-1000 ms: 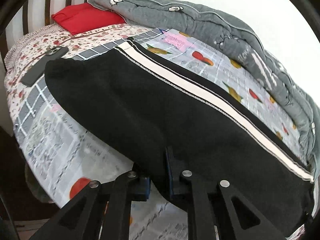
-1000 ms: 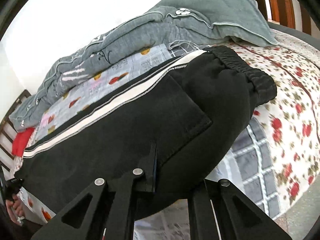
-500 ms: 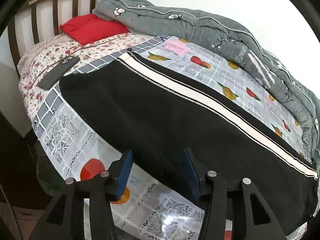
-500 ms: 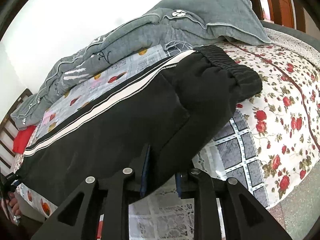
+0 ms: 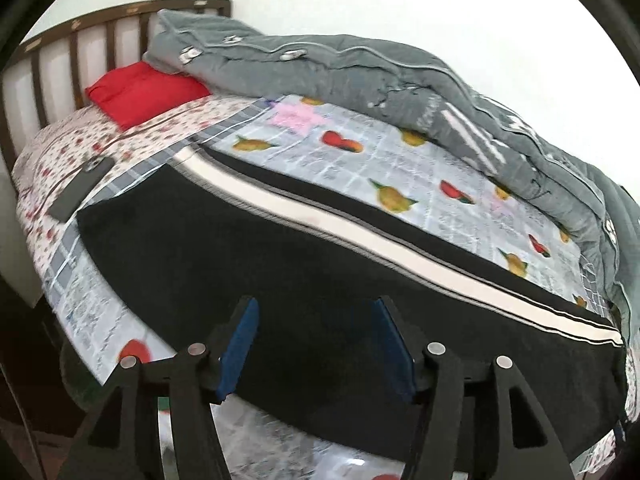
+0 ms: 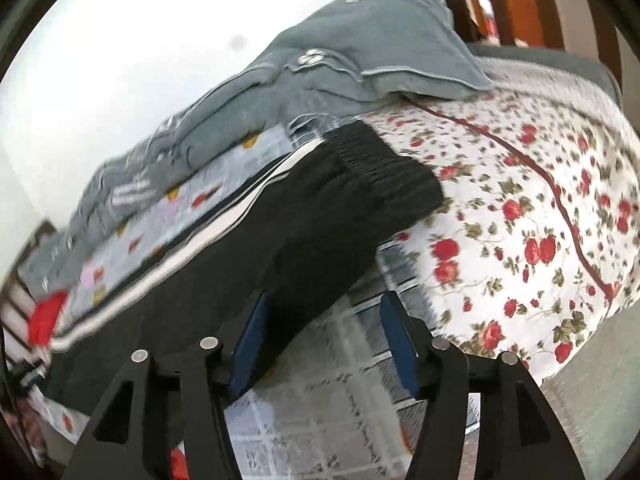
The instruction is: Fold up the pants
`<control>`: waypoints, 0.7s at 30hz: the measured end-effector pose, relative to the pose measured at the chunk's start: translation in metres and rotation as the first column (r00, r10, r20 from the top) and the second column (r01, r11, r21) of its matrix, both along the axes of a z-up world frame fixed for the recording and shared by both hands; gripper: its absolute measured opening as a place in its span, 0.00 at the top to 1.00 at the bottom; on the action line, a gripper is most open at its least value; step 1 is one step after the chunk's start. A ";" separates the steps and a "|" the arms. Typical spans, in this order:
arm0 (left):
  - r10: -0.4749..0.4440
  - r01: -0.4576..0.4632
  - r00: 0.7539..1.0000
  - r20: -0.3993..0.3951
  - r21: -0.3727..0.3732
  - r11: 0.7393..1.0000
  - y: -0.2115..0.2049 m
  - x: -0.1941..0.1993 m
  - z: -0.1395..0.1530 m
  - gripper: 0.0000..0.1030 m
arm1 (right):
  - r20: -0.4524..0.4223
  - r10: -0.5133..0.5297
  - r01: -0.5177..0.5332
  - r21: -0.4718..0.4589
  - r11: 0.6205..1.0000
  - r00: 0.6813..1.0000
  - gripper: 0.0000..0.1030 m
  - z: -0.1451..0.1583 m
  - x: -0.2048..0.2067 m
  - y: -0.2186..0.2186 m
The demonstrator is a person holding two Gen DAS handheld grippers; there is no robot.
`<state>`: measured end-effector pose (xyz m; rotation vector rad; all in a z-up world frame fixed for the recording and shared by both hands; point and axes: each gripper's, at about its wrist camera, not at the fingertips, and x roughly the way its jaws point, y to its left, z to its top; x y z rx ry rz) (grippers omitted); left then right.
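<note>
The black pants (image 5: 304, 280), already doubled lengthwise with the white side stripe (image 5: 360, 236) running along the far edge, lay flat across the patterned bedsheet (image 5: 420, 168), the leg end pointing toward the headboard (image 5: 80, 44) and the elastic waistband (image 6: 380, 172) at the other end, near the rose-printed cover (image 6: 540, 220). The left gripper (image 5: 316, 344) hovered over the near edge of the cloth with its blue pads spread wide and nothing between them; the right gripper (image 6: 324, 340) likewise had its jaws parted, the near edge of the pants just inside its left finger but not pinched. Judging by this layout, the step in hand was to take a fresh grip for the crosswise fold. To do it well, each gripper would need to catch both layers of the near edge together, at matching depth, so that the cloth lifted as one sheet rather than peeling apart. The fold would sit best if the stripe stayed straight and the ends met squarely. A grey quilt (image 5: 400, 72) lay bunched along the wall, and a phone (image 5: 80, 188) rested just beyond the leg end, well worth steering clear of
</note>
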<state>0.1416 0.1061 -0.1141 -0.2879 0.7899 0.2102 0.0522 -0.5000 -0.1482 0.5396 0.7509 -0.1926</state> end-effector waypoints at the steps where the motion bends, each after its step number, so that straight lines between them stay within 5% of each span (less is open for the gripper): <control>1: -0.008 0.008 1.000 0.006 0.001 1.000 -0.005 0.004 0.000 0.43 | 0.005 -0.006 0.006 0.028 1.000 1.000 0.43 -0.003 0.002 -0.007; 5: -0.030 0.031 0.999 0.033 -0.015 0.999 -0.022 0.020 0.001 0.43 | 0.024 -0.055 0.051 0.132 0.990 0.998 0.33 -0.018 0.023 -0.030; 9: -0.046 0.047 0.998 0.029 -0.017 0.999 -0.035 0.038 -0.005 0.43 | 0.003 -0.063 0.060 0.247 0.967 0.998 0.41 -0.039 0.062 -0.042; 11: -0.045 0.045 0.999 0.015 -0.007 0.999 -0.037 0.045 -0.008 0.43 | 0.004 -0.083 0.081 0.181 0.980 0.997 0.77 -0.032 0.075 -0.039; 15: -0.052 0.052 0.999 0.016 0.002 0.999 -0.027 0.046 -0.012 0.43 | 0.150 -0.047 0.041 0.042 0.998 0.988 0.79 0.003 0.074 -0.047; 21: -0.023 0.024 0.999 0.023 -0.020 1.000 0.017 0.045 -0.022 0.43 | -0.108 -0.094 0.086 -0.079 0.993 0.990 0.64 -0.030 0.081 -0.059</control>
